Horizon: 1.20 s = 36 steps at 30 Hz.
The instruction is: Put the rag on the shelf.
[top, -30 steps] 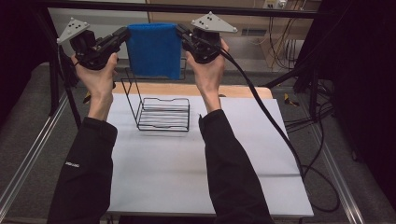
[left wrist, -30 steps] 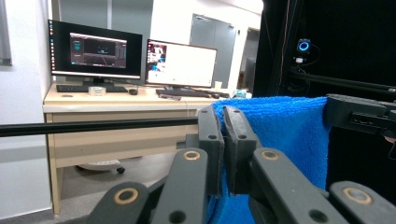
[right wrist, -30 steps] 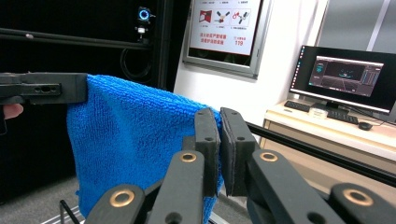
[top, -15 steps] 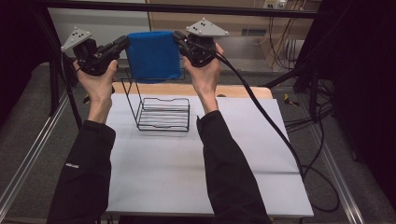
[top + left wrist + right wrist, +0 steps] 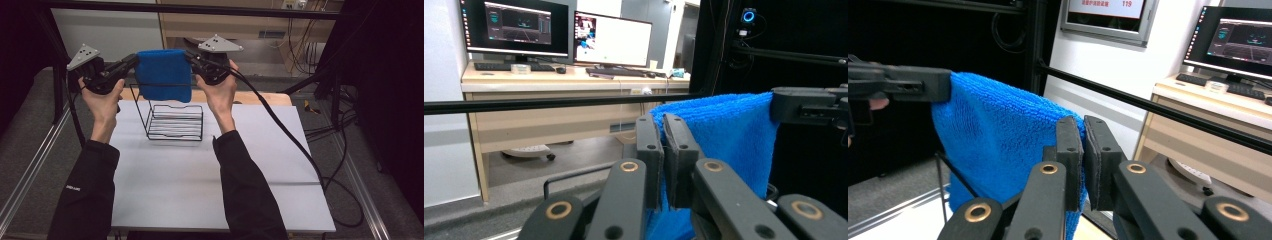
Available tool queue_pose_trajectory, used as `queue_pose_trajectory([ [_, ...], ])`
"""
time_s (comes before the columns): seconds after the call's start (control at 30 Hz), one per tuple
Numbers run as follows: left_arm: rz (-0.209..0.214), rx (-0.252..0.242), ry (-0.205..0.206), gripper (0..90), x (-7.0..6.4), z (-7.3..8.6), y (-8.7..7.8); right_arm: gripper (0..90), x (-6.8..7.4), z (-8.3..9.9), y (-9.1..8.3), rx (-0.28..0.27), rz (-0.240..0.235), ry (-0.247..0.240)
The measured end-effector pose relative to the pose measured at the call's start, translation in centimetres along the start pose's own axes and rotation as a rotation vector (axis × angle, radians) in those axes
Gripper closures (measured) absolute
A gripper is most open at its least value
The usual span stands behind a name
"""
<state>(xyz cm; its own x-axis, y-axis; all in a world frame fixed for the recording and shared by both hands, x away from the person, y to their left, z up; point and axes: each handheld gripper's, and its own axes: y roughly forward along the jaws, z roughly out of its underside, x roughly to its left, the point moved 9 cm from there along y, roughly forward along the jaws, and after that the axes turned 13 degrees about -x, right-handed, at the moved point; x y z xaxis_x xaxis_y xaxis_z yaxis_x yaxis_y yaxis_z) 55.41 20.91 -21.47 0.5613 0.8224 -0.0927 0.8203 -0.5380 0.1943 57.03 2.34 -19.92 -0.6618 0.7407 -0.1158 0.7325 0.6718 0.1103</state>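
A blue towel (image 5: 164,75) hangs in the air above the far part of the table, stretched between the two grippers. My left gripper (image 5: 134,60) is shut on its upper left corner and my right gripper (image 5: 191,54) is shut on its upper right corner. In the left gripper view the jaws pinch the towel (image 5: 724,135) edge at my left gripper (image 5: 662,130), with the other gripper's jaw at the far corner. In the right gripper view my right gripper (image 5: 1083,131) clamps the towel (image 5: 998,135). Below the cloth stands a black wire rack (image 5: 175,121) on the table.
The white table (image 5: 200,175) has bare surface in front of the rack. A black frame bar (image 5: 200,9) crosses overhead. Cables (image 5: 300,145) trail off the right gripper across the table's right side. A desk with monitors (image 5: 554,35) stands beyond.
Both grippers have shifted left and slightly lower with the towel, which now hangs over the wire rack's top edge. The grip on both corners is unchanged.
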Motion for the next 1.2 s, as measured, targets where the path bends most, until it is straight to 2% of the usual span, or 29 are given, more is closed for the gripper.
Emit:
queue_pose_trajectory([
  [0.1, 0.014, 0.003, 0.004, 86.4, -0.2, 0.2, -0.3, 86.2, 0.2, 0.1, -0.4, 0.008, -0.014, 0.021],
  [0.2, 0.016, 0.013, 0.025, 86.4, -0.4, 0.4, -0.6, 86.2, 0.4, 0.3, -0.8, 0.02, -0.019, 0.015],
  [0.53, 0.036, 0.042, 0.032, 86.3, -0.7, 0.9, -1.6, 86.0, 1.5, 0.9, -2.0, 0.066, -0.055, -0.001],
  [0.8, 0.042, 0.066, 0.036, 86.0, -0.8, 1.6, -2.1, 86.0, 2.0, 1.3, -2.3, 0.087, -0.054, -0.016],
  [1.0, 0.054, 0.084, 0.055, 85.9, -1.1, 1.9, -2.5, 86.0, 2.2, 1.8, -2.8, 0.092, -0.066, -0.009],
  [1.2, 0.059, 0.117, 0.06, 84.9, -1.2, 2.6, -3.0, 85.9, 2.5, 2.4, -3.3, 0.121, -0.087, 0.004],
])
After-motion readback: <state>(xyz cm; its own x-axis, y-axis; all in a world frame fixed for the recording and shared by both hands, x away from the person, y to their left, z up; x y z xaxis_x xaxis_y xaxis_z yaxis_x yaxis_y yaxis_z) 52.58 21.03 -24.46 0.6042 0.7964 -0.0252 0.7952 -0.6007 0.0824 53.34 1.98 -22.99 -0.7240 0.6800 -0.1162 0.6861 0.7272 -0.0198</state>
